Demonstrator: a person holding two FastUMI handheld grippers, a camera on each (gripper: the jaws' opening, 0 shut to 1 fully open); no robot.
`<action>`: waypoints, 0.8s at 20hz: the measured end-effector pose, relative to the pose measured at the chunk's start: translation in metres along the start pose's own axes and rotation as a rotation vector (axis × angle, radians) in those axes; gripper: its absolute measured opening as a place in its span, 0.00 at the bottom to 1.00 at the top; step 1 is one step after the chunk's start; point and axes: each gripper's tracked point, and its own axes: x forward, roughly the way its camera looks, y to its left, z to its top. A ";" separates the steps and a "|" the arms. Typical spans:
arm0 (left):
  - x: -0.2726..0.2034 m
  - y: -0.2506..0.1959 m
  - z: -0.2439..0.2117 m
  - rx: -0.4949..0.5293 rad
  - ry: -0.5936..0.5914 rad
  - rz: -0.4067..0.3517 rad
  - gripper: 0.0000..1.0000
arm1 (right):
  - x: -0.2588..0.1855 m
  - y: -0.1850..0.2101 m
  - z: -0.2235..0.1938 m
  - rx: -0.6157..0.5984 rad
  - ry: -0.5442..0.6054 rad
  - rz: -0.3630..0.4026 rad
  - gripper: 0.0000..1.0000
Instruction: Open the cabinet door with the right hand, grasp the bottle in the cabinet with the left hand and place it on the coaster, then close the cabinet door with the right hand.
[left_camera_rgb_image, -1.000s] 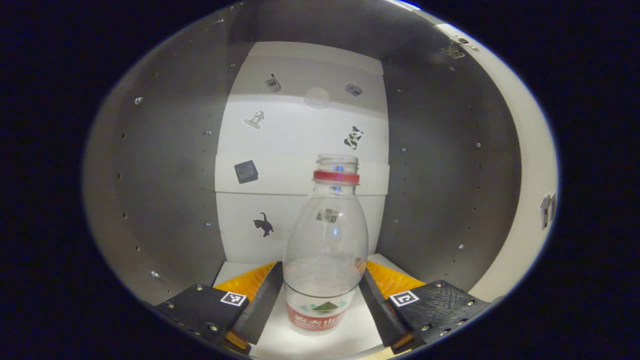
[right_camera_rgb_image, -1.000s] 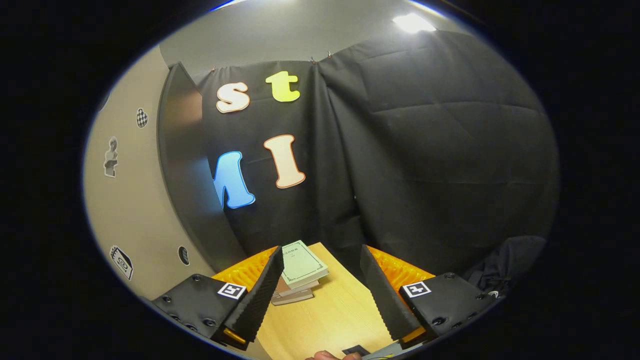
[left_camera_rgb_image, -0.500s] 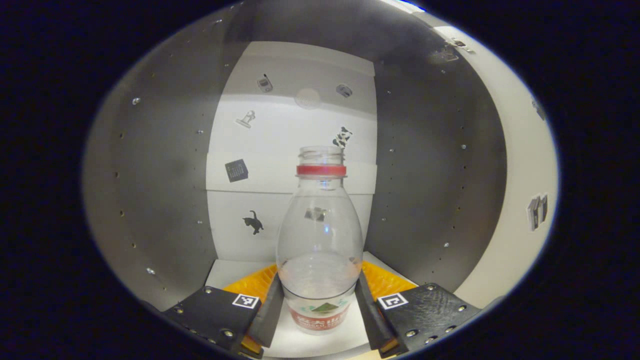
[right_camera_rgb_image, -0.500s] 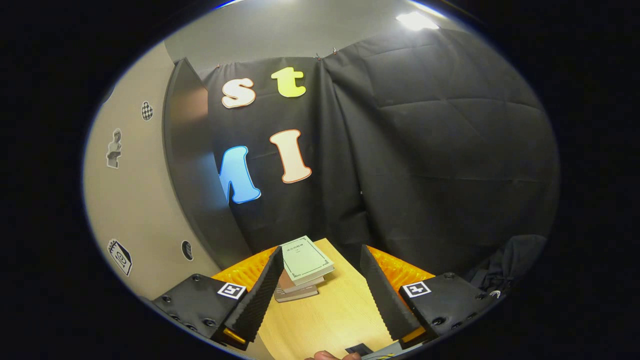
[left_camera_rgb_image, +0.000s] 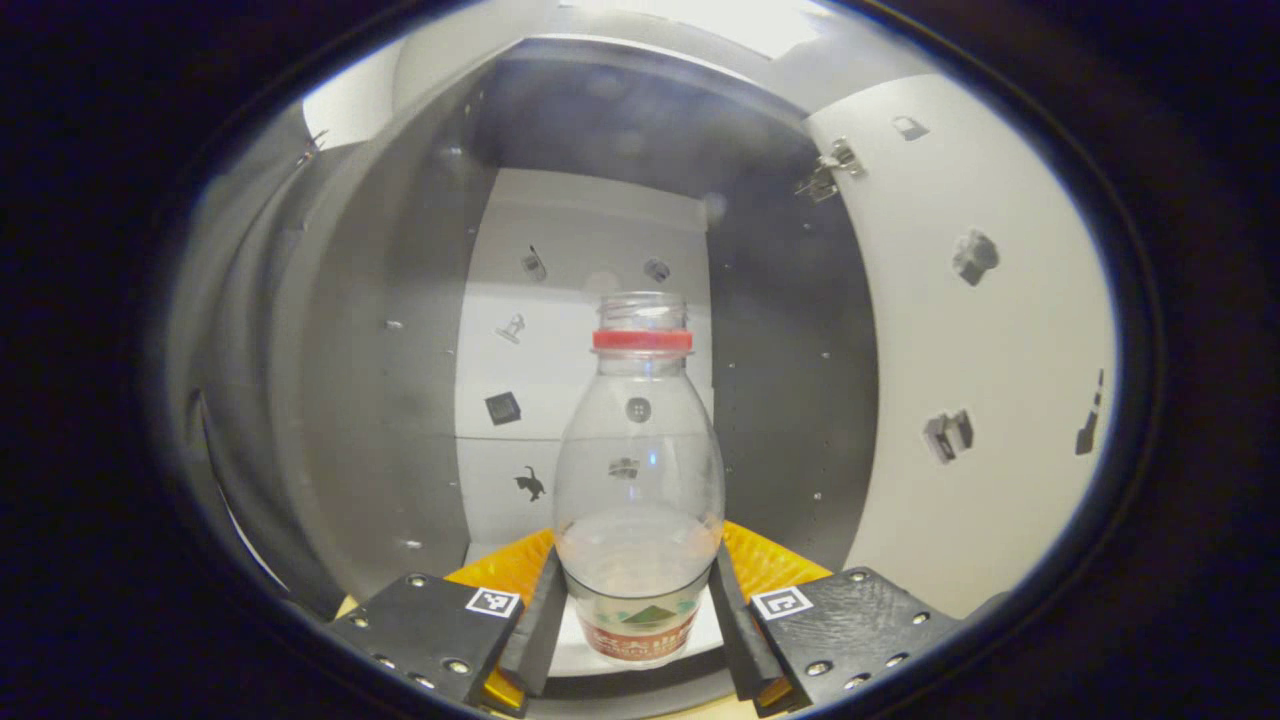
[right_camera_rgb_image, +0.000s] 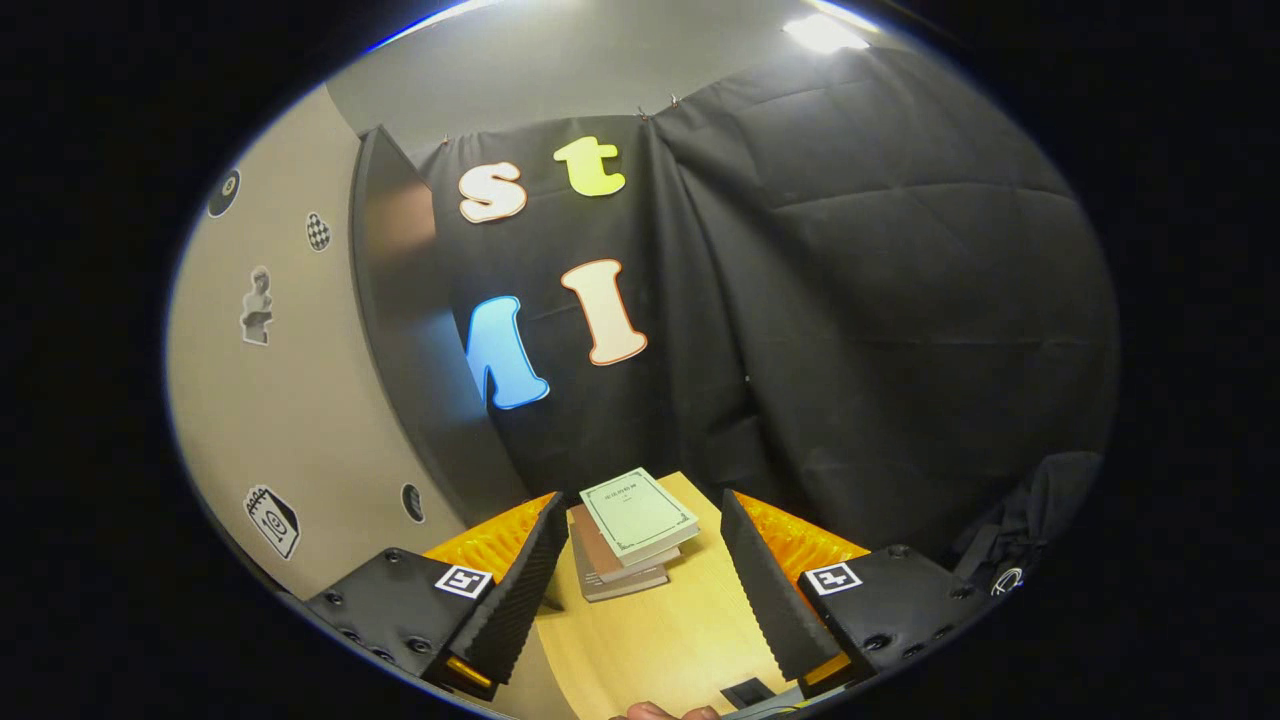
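A clear, uncapped plastic bottle with a red neck ring and a red label stands upright between the fingers of my left gripper, which is shut on its lower body. The bottle is at the front edge of the cabinet's white shelf, with the grey cabinet interior behind it. The open cabinet door stands to the right in the left gripper view. My right gripper is open and holds nothing, above a wooden table. Beside it on the left is the beige door.
A small stack of books lies on the wooden table beyond the right gripper's fingers. Black cloth hangs behind the table. A fingertip of a hand shows at the bottom edge. Stickers dot the cabinet's back wall and the door.
My left gripper shut on the bottle and drew back, so the cabinet's inside now looks farther off and the door is wider in view. The right gripper drifted slightly, still open.
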 end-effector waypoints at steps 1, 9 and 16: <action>-0.019 0.004 -0.002 0.012 0.005 0.004 0.70 | -0.002 0.003 -0.002 -0.012 -0.001 0.003 0.98; -0.160 0.072 -0.078 -0.017 0.128 0.154 0.67 | -0.015 0.021 -0.014 -0.017 -0.002 0.023 0.98; -0.259 0.125 -0.179 -0.017 0.216 0.299 0.67 | -0.032 0.028 -0.015 -0.090 -0.013 0.045 0.92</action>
